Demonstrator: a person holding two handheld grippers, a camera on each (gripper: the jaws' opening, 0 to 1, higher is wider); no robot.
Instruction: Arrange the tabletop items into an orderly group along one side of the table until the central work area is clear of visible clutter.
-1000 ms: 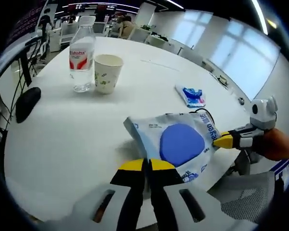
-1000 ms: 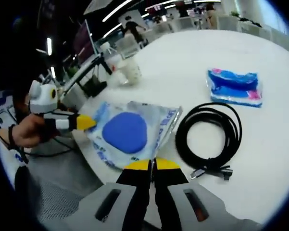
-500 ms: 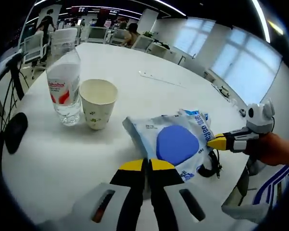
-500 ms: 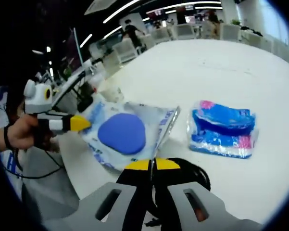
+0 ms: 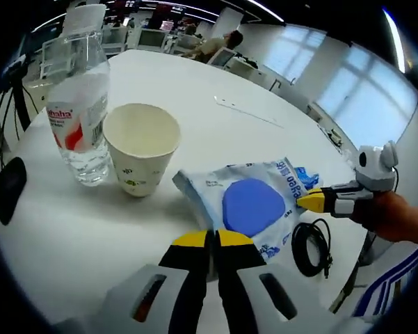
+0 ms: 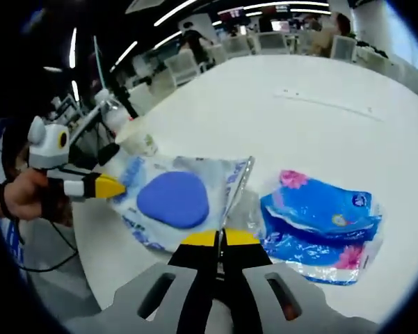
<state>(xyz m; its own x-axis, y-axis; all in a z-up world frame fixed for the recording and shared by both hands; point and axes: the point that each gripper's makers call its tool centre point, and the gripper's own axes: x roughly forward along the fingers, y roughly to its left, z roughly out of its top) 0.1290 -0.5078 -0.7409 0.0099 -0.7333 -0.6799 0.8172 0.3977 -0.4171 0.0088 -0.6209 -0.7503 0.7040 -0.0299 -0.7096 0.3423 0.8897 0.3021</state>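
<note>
Both tools, left tool (image 5: 212, 240) and right tool (image 6: 218, 239), pinch one pouch (image 5: 254, 207); ahead of the left one: one empty cup (image 5: 140, 156), one bottle (image 5: 76, 115)

Both grippers (image 5: 212, 240) (image 5: 304, 200) pinch blue-disc bag (image 5: 254, 209) beside paper cup (image 5: 140, 156).

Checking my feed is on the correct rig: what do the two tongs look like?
Both tongs, the left gripper and the right gripper, have black jaws with yellow tips on grey bodies. Seen from the side, each carries a white box on top. A dark strap sits at the person's wrist.
</note>
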